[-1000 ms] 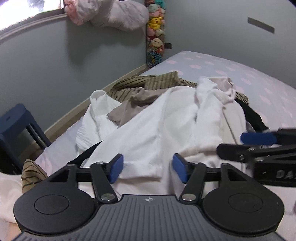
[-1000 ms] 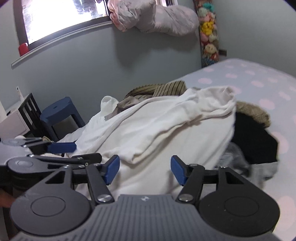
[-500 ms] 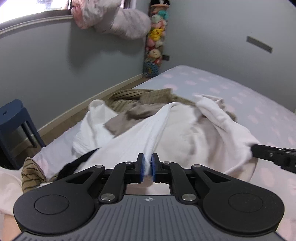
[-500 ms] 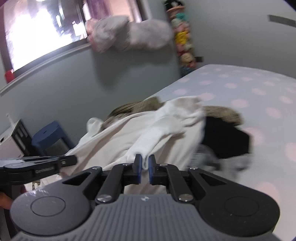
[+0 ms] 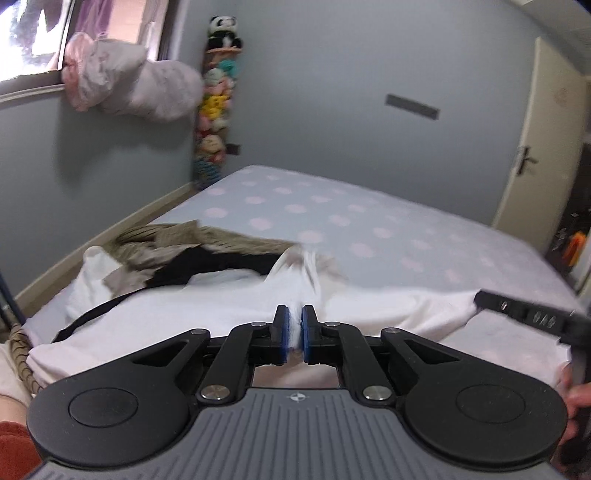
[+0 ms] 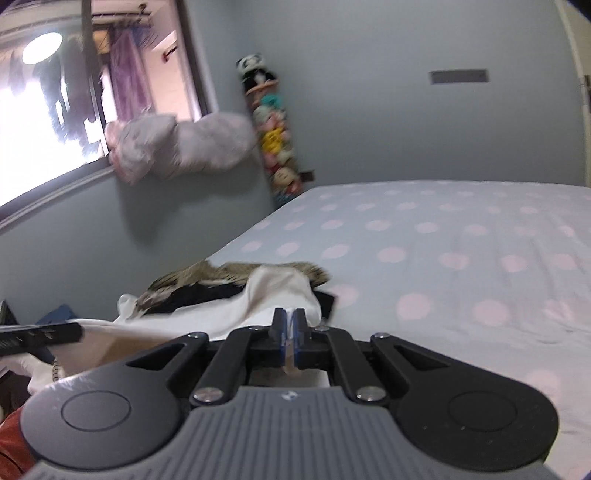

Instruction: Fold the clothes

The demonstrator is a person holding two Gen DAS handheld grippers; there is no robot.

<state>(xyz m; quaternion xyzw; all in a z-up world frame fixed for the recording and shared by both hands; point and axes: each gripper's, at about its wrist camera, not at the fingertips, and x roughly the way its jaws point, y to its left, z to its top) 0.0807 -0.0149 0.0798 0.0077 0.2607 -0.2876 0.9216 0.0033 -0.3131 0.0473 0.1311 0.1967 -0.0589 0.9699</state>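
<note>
1 white garment [image 5: 207,314] stretched across near edge of the polka-dot bed [image 5: 388,236], held at 2 spots. Left gripper [image 5: 294,332]: jaws nearly closed, pinching a fold of white cloth. Right gripper [image 6: 289,338]: jaws likewise pressed on white fabric. Behind it 1 clothes pile [image 5: 184,251]: striped brown, black, beige items. 1 stack of plush toys [image 5: 216,107] in the corner.

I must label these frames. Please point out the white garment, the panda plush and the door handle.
white garment [image 5: 207,314]: left wrist view, flat middle part.
panda plush [image 5: 222,32]: left wrist view, its body.
door handle [image 5: 526,162]: left wrist view, the lever.
</note>
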